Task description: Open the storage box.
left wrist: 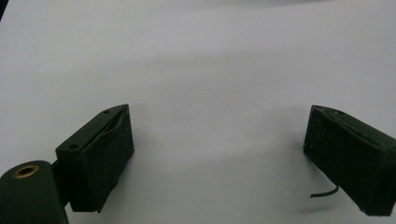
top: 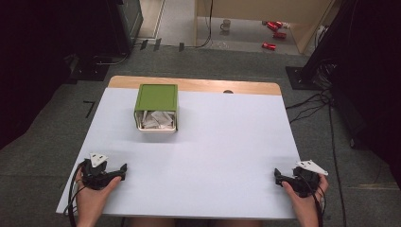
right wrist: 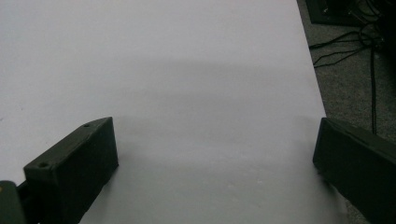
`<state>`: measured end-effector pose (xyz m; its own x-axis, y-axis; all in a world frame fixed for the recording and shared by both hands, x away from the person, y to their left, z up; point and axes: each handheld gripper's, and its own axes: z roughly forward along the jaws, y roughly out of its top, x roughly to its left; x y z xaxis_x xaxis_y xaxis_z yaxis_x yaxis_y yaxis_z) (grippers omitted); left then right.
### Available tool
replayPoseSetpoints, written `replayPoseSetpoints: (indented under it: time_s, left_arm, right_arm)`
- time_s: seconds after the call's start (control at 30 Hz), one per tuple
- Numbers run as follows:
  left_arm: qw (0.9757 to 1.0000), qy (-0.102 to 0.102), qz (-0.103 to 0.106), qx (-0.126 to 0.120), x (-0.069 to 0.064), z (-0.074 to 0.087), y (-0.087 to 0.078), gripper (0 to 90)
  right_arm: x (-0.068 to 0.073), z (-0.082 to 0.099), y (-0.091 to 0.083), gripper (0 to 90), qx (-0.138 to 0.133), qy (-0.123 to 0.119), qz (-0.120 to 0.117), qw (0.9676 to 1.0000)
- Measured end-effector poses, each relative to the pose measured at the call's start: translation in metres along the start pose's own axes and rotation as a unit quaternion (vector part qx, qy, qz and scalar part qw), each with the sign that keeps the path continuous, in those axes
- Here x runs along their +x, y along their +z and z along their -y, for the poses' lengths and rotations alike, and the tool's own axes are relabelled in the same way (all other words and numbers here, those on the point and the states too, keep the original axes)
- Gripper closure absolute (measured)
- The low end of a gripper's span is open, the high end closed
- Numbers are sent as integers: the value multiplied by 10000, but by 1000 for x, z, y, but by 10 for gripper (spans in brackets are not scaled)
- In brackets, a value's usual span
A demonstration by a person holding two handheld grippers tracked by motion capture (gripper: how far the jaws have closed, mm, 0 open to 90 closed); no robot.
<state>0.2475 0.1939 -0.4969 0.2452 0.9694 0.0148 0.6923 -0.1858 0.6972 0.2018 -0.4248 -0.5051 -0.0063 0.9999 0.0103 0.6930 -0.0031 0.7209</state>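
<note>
Two hand-held grippers at rest, near table edge.
We record left gripper (top: 124, 171) and right gripper (top: 278, 176) low, jaws spread, empty; green box (top: 156, 107) of crumpled paper (top: 156, 119) stands far-left on white table (top: 213, 156).

Lab: dark rig stands (top: 326, 56), floor cables (top: 312, 101)

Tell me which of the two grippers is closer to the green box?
The left gripper. The green box sits on the table's left half, while the right gripper rests near the far right edge.
</note>
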Motion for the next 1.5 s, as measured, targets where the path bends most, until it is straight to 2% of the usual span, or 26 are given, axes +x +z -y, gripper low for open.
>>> replayPoseSetpoints:
  time_s: [0.07,0.17,0.27,0.4,0.63,0.77,0.87,1.2,1.5]
  left_arm:
    - [10000,-4,7,17,1,0,-1,91]
    - [9999,-83,-142,17,1,0,-4,134]
    - [9997,-68,-221,1,-1,-2,-5,138]
    - [9999,-95,-95,-34,-6,-6,-7,142]
    - [9998,-119,-2,-142,-11,-18,-9,151]
    - [9988,-370,81,-313,-8,-31,-11,159]
    - [9979,-486,105,-421,-6,-43,-11,161]
    - [9966,-517,324,-553,-9,-68,-6,263]
    - [9963,-467,318,-654,-17,-90,0,353]
  right_arm:
    - [0,0,0,0,3,8,-2,10000]
    - [0,0,0,0,-2,7,-1,10000]
    - [0,0,0,0,-2,7,2,10000]
    - [0,0,0,0,-10,-3,6,10000]
    - [0,0,0,0,-1,-1,1,10000]
    - [0,0,0,0,-3,-9,-3,10000]
    - [0,0,0,0,1,-8,-3,10000]
    - [0,0,0,0,-1,-11,-3,10000]
    - [0,0,0,0,-1,-10,-3,10000]
